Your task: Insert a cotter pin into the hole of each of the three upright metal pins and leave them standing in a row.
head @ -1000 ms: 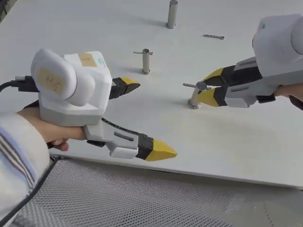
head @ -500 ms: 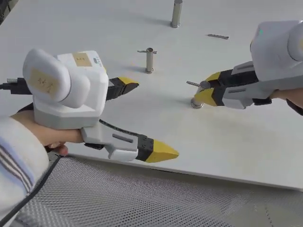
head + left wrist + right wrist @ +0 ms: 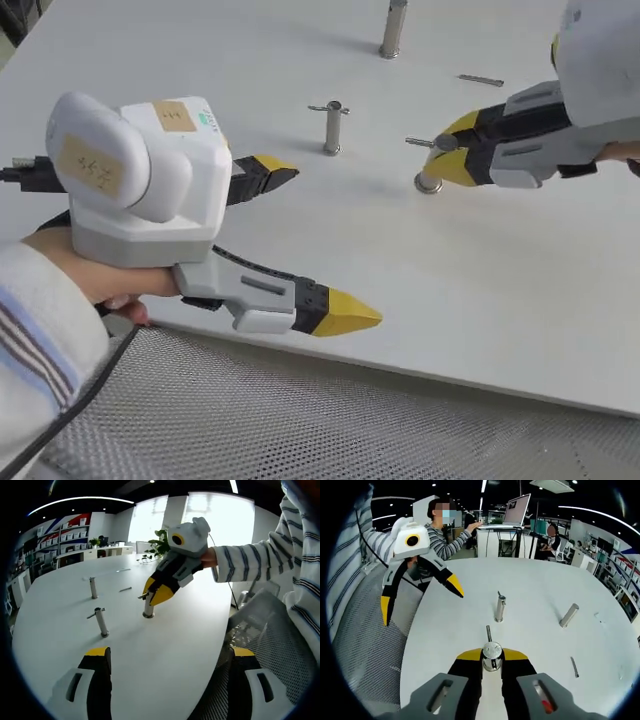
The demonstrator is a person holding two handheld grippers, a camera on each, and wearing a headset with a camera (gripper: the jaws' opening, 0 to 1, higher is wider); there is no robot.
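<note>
Metal pin [image 3: 428, 182] in right hand-held gripper [image 3: 450, 156], loose cotter pin [image 3: 481, 80] beyond

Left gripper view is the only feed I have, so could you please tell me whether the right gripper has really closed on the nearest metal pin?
Observer: Yes. In the right gripper view the right gripper has one yellow tip pressed to each side of the head of the nearest pin.
Operator: Thank you. Which way does its cotter pin stick out?
Observer: The cotter pin projects from the head on the side away from the gripper, pointing toward the middle pin.
</note>
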